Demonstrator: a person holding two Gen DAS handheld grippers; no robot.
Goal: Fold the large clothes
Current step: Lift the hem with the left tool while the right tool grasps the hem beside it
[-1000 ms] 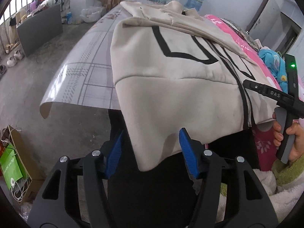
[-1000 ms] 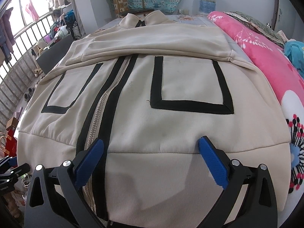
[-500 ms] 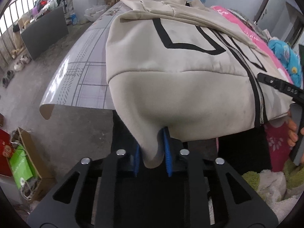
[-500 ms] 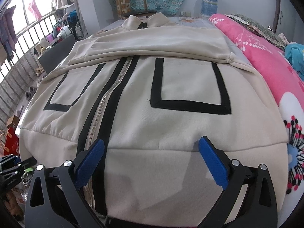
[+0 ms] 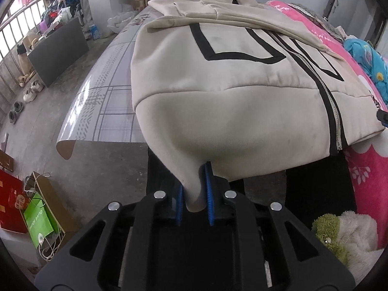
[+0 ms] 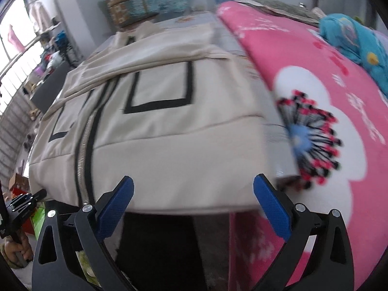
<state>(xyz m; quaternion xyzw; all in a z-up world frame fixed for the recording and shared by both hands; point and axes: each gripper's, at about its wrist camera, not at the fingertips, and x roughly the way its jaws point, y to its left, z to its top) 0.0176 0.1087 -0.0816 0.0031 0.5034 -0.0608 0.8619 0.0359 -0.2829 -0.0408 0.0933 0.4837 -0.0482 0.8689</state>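
A beige zip jacket (image 5: pixel 230 72) with black square outlines lies front-up on the table, its hem hanging over the near edge. My left gripper (image 5: pixel 194 190) has its jaws closing, and the blue pads (image 5: pixel 209 189) press on the hem's left corner. In the blurred right wrist view, the jacket (image 6: pixel 169 133) fills the left half. My right gripper (image 6: pixel 194 181) stands open just in front of the hem near its right corner, with nothing between the fingers. The left gripper's body (image 6: pixel 21 208) shows at the lower left there, held by a hand.
A pink flowered quilt (image 6: pixel 351 121) lies along the jacket's right side, with a blue cloth (image 6: pixel 351 38) on it. A shiny table cover (image 5: pixel 104 92) shows left of the jacket. A plush toy (image 5: pixel 344 232) and a green bag (image 5: pixel 38 220) sit low down.
The left jaws went from wide open to pinched on the hem's left corner. The right gripper swept right along the hem toward its right corner, staying open.
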